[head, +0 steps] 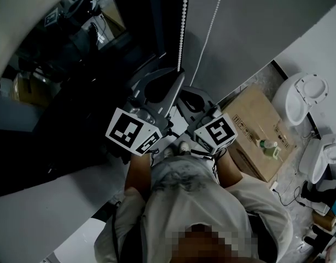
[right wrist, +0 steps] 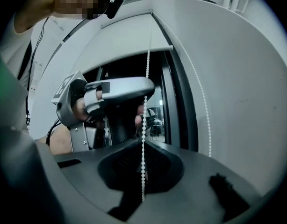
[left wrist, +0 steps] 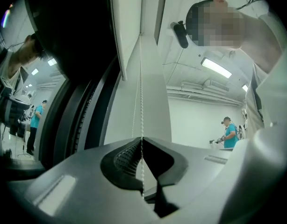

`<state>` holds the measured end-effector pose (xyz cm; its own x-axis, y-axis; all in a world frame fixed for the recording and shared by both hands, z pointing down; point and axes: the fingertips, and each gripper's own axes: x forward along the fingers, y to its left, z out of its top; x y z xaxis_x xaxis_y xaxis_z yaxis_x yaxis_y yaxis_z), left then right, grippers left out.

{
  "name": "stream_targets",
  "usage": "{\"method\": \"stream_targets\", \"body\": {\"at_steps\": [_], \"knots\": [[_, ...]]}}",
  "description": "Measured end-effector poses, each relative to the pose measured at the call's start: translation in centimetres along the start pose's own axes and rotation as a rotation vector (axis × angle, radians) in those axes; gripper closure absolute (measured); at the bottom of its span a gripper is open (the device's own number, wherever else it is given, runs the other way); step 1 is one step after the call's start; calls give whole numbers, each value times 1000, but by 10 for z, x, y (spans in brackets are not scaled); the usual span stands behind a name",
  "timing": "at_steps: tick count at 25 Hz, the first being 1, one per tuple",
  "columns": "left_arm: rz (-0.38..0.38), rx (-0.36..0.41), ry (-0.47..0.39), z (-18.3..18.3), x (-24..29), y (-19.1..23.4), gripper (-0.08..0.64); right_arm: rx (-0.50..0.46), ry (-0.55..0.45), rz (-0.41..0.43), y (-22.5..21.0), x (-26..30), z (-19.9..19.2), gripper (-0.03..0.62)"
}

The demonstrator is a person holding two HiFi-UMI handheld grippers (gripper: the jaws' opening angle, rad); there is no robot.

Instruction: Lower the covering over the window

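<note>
white bead chain (right wrist: 147,69), thin & vert., pinched in right claw (right wrist: 143,142).

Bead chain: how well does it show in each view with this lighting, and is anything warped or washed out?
Head view: dim overall, the window nearly black, but the bead chain reads bright and sharp. Left gripper view: it is thin and low in contrast against a pale grey background, and lines bow with the wide lens. Right gripper view: clearest, white beads against the dark window, corners vignetted.
</note>
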<state>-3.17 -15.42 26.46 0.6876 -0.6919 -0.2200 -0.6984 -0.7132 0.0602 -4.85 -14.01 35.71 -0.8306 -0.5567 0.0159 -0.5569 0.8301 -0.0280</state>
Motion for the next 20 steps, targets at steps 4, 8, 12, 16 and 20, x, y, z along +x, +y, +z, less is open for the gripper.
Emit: {"method": "stream_targets", "body": {"at_steps": [4,8,12,16,20], "knots": [[0,-19,-11,-1,-1,0,546,-25,-2,-8,1,-1,1,569],[0,-36,-9,-1,0,0,548,-41,10,-8,2,-5,1,569],[10,-10,28,-7,0,1,549,13,-107,36,8,-14,28,569],[15,-33,74,-28,-3,1,549,20,-151,23,2,-30,43,562],[23,-38,82,-35,-5,2,549,32,-185,-10,-10,-40,54,503]]}}
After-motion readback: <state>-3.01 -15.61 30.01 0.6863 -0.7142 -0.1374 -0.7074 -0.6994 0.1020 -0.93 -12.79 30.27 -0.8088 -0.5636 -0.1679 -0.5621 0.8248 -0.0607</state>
